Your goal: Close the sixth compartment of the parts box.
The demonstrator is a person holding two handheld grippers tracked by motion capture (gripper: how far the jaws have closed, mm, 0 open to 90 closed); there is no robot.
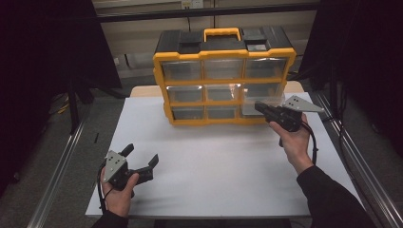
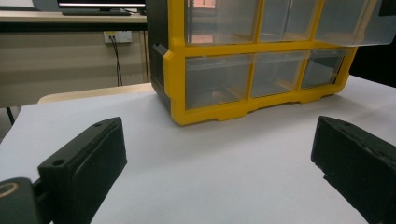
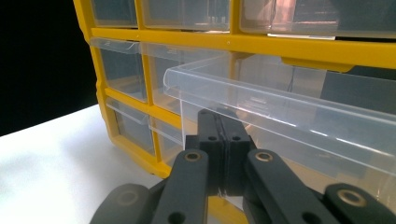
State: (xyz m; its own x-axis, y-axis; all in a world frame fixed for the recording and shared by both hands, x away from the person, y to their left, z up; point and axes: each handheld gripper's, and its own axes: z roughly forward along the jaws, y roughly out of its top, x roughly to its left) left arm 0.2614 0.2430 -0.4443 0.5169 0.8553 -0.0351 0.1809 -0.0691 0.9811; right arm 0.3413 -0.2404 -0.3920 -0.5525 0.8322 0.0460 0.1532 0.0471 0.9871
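Right tongs sit closest to the camera in the right gripper view, pressed together on the thin front lip of a clear drawer. This drawer is pulled partly out of the cabinet, a yellow and black organizer with three rows of clear drawers. It is the right one of the middle row, and in the high view the right tongs meet it at the cabinet's right front.

I judge the drawer to be light, thin, stiff plastic, smooth and a little slippery. It looks empty, so it should slide easily, but the wall may flex or crack if it is squeezed hard. The best place to take hold is the front lip, near its middle, so the drawer moves straight and does not jam in its slot. A pull from one corner could twist it. If it comes fully out, it will drop, so the pull should be slow near the end.

The cabinet stands at the far side of the white surface. It is much heavier than the drawer, but it may still shift toward the person.

In front of the cabinet and to its left, well apart from it, the left tongs rest low, spread wide and holding nothing.
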